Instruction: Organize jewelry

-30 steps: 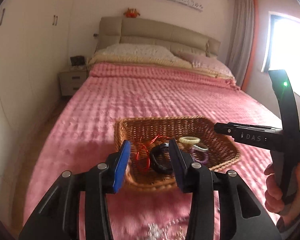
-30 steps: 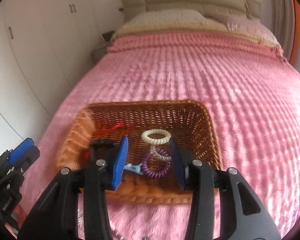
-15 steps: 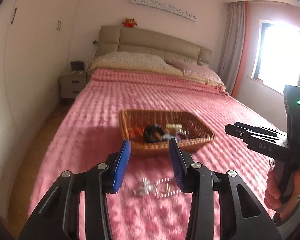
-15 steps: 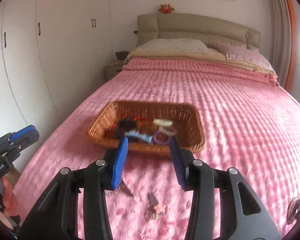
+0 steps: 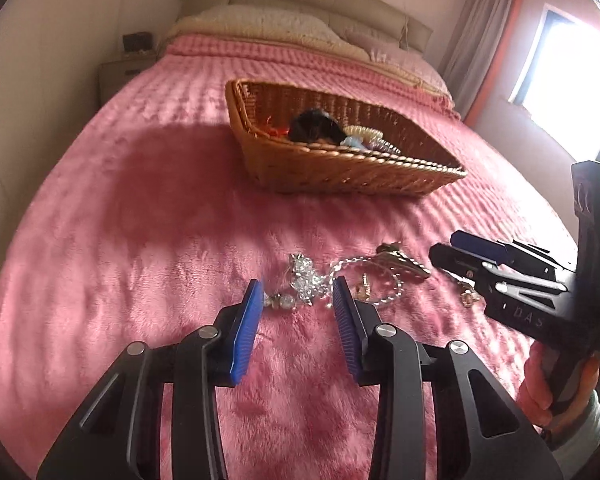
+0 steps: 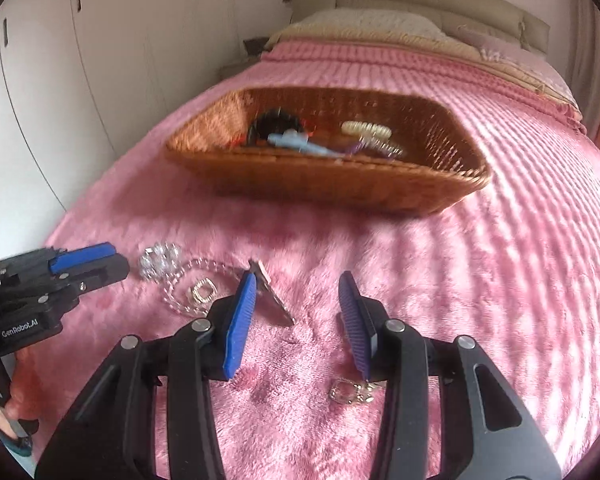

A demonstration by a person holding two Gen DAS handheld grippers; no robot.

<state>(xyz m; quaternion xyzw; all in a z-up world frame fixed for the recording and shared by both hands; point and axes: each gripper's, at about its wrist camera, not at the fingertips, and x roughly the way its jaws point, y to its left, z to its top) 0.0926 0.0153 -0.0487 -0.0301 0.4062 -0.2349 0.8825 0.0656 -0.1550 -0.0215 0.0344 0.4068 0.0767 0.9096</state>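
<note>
1. The left tongs (image 5: 296,294) are open and hold nothing. They hang low over a sparkly crystal piece (image 5: 306,280) that lies on the pink bed cover (image 5: 160,220).
2. The right tongs (image 6: 296,292) are open too, and empty. A silver hair clip (image 6: 270,296) lies just beside their left pad, and a small gold piece (image 6: 350,392) lies near their right finger.
3. More jewelry lies loose on the bed: a clear bead bracelet (image 6: 180,296) and a gold ring (image 6: 203,293) inside its loop. The wicker basket (image 5: 340,176) sits farther up the bed, with hair ties and other bits already in it.
4. The crystal piece and the bead bracelet look like they touch. If the left tongs pinch one, the other could get dragged along and fall off on the way.
5. The bed cover is soft and fluffy. The tongs could grab fluff with the jewelry, or push a small thing down into it.
6. The ring and the gold piece are tiny and smooth. They could slip out of the pads.
7. The two tongs are near each other. They could bump if both reach for the same pile.
</note>
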